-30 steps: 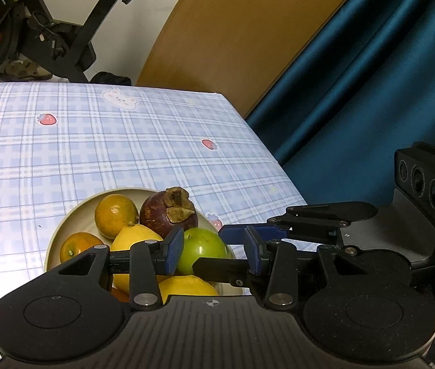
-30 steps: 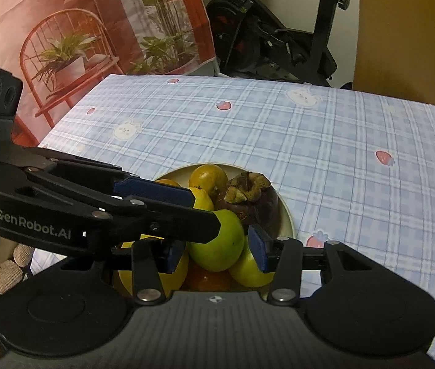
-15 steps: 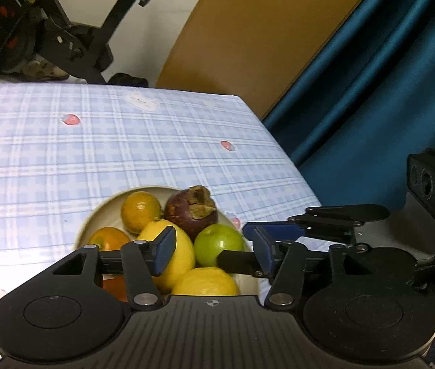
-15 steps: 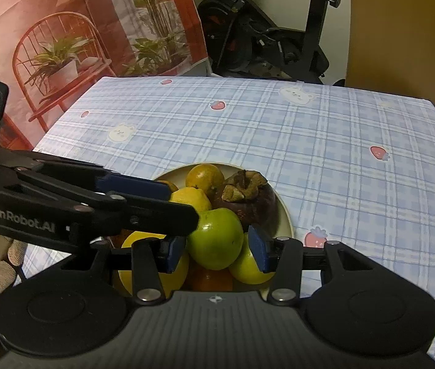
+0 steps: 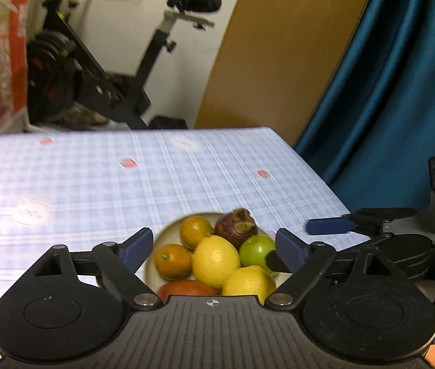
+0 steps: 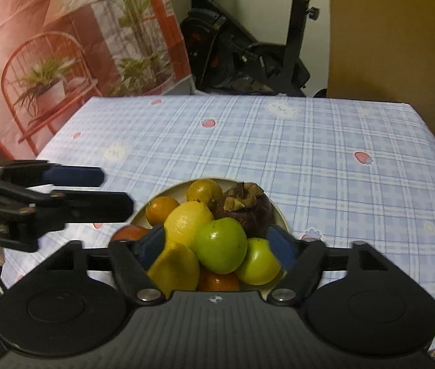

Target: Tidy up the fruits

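Note:
A cream plate (image 6: 280, 215) near the table's front edge holds a pile of fruit: two lemons (image 6: 188, 220), two green apples (image 6: 220, 247), several oranges (image 6: 203, 190) and a dark mangosteen (image 6: 243, 209). It also shows in the left wrist view (image 5: 168, 230), with a lemon (image 5: 216, 261) and a green apple (image 5: 256, 249). My left gripper (image 5: 214, 246) is open and empty, held back from the plate. My right gripper (image 6: 214, 243) is open and empty, its pads on either side of the pile without touching it.
The table has a blue checked cloth (image 6: 309, 153). Its right edge runs beside a teal curtain (image 5: 386, 107). An exercise bike (image 6: 248, 52) and a brown board (image 5: 279, 46) stand behind the far edge. A plant backdrop (image 6: 48, 46) is at the left.
Both grippers have opened wider and pulled back and up from the plate. The left gripper has swung away to the left. The fruit has not moved.

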Demonstrator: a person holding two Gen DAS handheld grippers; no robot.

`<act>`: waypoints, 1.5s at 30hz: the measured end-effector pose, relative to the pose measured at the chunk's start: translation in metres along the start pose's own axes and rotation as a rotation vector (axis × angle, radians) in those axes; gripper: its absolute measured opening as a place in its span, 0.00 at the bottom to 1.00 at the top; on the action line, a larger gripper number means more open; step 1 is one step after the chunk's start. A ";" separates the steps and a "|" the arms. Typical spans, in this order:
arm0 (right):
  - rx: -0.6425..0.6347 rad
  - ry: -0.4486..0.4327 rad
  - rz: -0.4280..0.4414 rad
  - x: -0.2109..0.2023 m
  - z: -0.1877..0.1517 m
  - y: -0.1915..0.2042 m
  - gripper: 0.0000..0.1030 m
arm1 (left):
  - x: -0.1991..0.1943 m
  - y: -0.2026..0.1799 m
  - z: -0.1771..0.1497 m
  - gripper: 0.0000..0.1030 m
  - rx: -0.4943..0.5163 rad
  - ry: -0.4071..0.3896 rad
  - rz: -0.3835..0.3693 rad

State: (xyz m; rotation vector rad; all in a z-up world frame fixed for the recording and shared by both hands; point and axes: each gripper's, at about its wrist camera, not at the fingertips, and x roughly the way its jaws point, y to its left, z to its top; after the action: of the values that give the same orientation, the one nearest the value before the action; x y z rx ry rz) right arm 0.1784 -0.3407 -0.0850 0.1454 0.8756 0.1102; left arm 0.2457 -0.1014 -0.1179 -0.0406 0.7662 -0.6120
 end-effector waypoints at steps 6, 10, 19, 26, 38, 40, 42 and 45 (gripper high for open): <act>0.066 -0.038 -0.039 -0.020 -0.005 0.010 1.00 | -0.043 -0.006 -0.004 0.90 0.048 -0.071 0.059; 0.058 -0.107 -0.082 -0.040 -0.015 0.024 1.00 | -0.069 -0.013 -0.006 0.90 0.070 -0.108 0.104; 0.057 -0.286 -0.155 -0.097 -0.032 0.065 1.00 | -0.134 -0.031 -0.020 0.90 0.091 -0.225 0.189; 0.091 -0.361 -0.150 -0.130 -0.045 0.090 1.00 | -0.176 -0.055 -0.033 0.94 0.152 -0.327 0.314; 0.010 -0.422 -0.153 -0.159 -0.059 0.131 1.00 | -0.214 -0.051 -0.039 0.97 0.074 -0.383 0.338; 0.000 -0.430 -0.150 -0.161 -0.061 0.134 1.00 | -0.218 -0.052 -0.043 0.97 0.066 -0.392 0.336; -0.003 -0.432 -0.145 -0.161 -0.062 0.135 1.00 | -0.220 -0.053 -0.043 0.97 0.064 -0.403 0.340; -0.006 -0.430 -0.140 -0.160 -0.063 0.135 1.00 | -0.221 -0.054 -0.043 0.99 0.061 -0.411 0.353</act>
State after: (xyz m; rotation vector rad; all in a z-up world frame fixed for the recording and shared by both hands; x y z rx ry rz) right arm 0.0233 -0.2271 0.0195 0.0962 0.4540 -0.0493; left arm 0.0670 -0.0208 0.0048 0.0250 0.3429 -0.2745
